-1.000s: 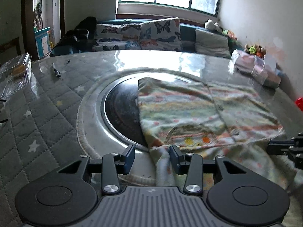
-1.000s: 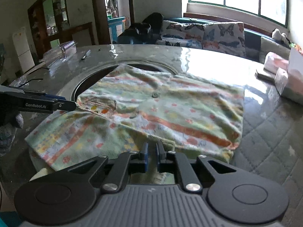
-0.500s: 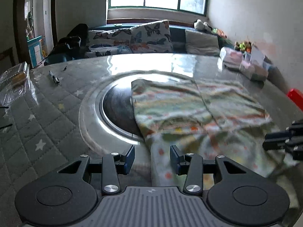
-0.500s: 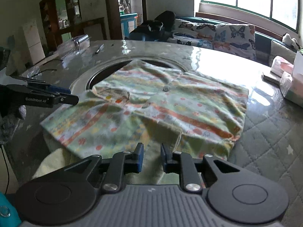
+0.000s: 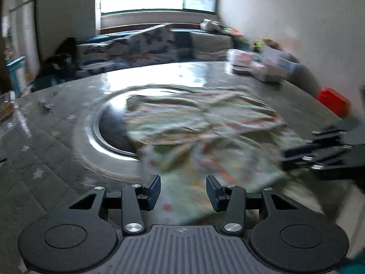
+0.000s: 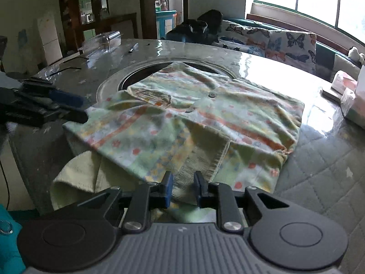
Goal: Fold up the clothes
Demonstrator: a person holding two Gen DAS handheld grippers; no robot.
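A round table [image 6: 319, 155] under a quilted star-print cover is seen in both wrist views, with a circular recessed hotplate [image 6: 136, 77] set in its middle. A pastel patterned children's shirt [image 6: 205, 114] is spread over the right half of that recess and out toward the table's near edge; 1 button [image 6: 212, 95] is visible near its centre line. A sleeve is folded across the front, its ribbed cuff [image 6: 200, 162] turned toward 6 o'clock in the right wrist view.

The right gripper [image 6: 182, 190] is seen with its jaws parted by a narrow gap; the cuff edge lies between them, but the pads are not pressed on it, so the cloth is released. In the left wrist view, which is blurred, the left gripper [image 5: 183, 191] is shown with jaws opening, wide apart, the shirt's hem [image 5: 182, 196] lying between and beneath them without contact.

Each gripper is also caught in the other's view: the right one at 3 o'clock, the left one at 9 o'clock, both at the shirt's edge.

A pen [image 6: 133, 48] and a clear plastic box [image 6: 102, 41] are noted at 11 o'clock on the table. A butterfly-print cushion [image 6: 292, 43] is seen on the bench beyond.
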